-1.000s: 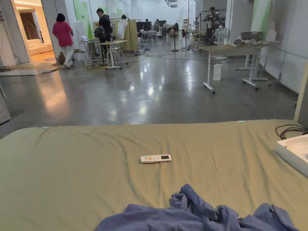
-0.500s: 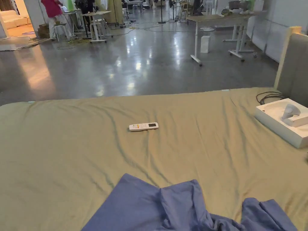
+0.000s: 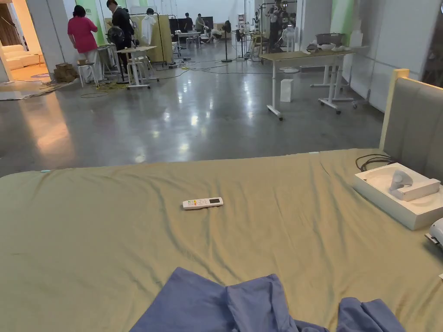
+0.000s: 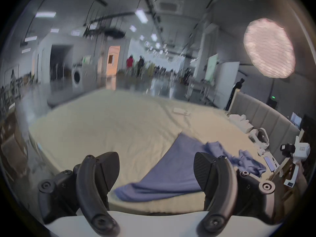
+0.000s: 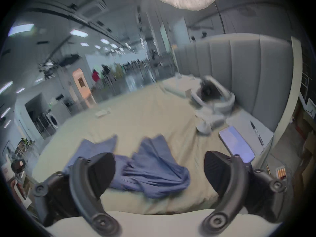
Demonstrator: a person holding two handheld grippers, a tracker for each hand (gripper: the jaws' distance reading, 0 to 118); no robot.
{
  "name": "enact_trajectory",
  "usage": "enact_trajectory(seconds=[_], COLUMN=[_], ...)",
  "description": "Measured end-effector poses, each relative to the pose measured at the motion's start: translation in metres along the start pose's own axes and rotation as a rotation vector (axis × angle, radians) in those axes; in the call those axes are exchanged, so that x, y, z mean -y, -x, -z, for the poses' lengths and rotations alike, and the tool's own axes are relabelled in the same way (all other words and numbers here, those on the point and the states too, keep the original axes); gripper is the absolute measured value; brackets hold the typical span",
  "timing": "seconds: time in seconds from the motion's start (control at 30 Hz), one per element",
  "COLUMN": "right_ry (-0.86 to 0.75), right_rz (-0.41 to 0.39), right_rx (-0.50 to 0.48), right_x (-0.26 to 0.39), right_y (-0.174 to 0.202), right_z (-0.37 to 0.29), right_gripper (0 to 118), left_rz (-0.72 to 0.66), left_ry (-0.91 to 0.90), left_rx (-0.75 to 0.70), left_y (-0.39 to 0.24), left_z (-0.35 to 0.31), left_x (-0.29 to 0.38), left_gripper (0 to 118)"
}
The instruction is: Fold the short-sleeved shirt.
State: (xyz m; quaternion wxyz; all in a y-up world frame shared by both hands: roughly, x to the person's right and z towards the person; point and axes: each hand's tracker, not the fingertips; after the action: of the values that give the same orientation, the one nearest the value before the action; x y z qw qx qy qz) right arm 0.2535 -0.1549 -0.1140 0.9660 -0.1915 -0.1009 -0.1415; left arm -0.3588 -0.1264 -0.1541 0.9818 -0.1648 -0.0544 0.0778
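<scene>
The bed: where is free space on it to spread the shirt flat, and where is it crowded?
The bed is bare on its left half, from the blue shirt up to the far edge. A narrower free strip lies between the remote and the shirt. The right side by the headboard is crowded: white box, headset, phone.

The head view looks from the near edge across the bed (image 3: 108,242) toward the hall at 12 o'clock. Both gripper views sit low, facing likewise; all three share the blue shirt (image 3: 225,304) and remote (image 3: 202,202).
</scene>
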Motion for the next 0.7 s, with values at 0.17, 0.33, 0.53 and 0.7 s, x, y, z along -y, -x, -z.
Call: enact_trajectory(seconds=[0.17,0.33,0.53,0.7], right_ry=[-0.122,-0.139,-0.184,-0.184], right_rz=[-0.080,-0.155,-0.191,-0.232], right_rx=[-0.114,-0.166,-0.181,-0.147], right_x=[-0.009,-0.010,-0.005,-0.003], right_y=[0.045,0.088,0.092,0.097], right_z=[-0.036,-0.060,-0.081,-0.083], right_gripper=[112,109,0,0], left_rz=[0.069,0.120,0.160,0.071], left_ry=[-0.128,-0.142,-0.129,-0.125], left_rx=[0.052,0.103,0.117,0.117], left_y=[-0.059,-0.091,-0.099,-0.095], left_z=[-0.039,-0.053,-0.061,-0.068], left_x=[-0.025,-0.026,-0.020,-0.015], left_gripper=[94,92,1,1])
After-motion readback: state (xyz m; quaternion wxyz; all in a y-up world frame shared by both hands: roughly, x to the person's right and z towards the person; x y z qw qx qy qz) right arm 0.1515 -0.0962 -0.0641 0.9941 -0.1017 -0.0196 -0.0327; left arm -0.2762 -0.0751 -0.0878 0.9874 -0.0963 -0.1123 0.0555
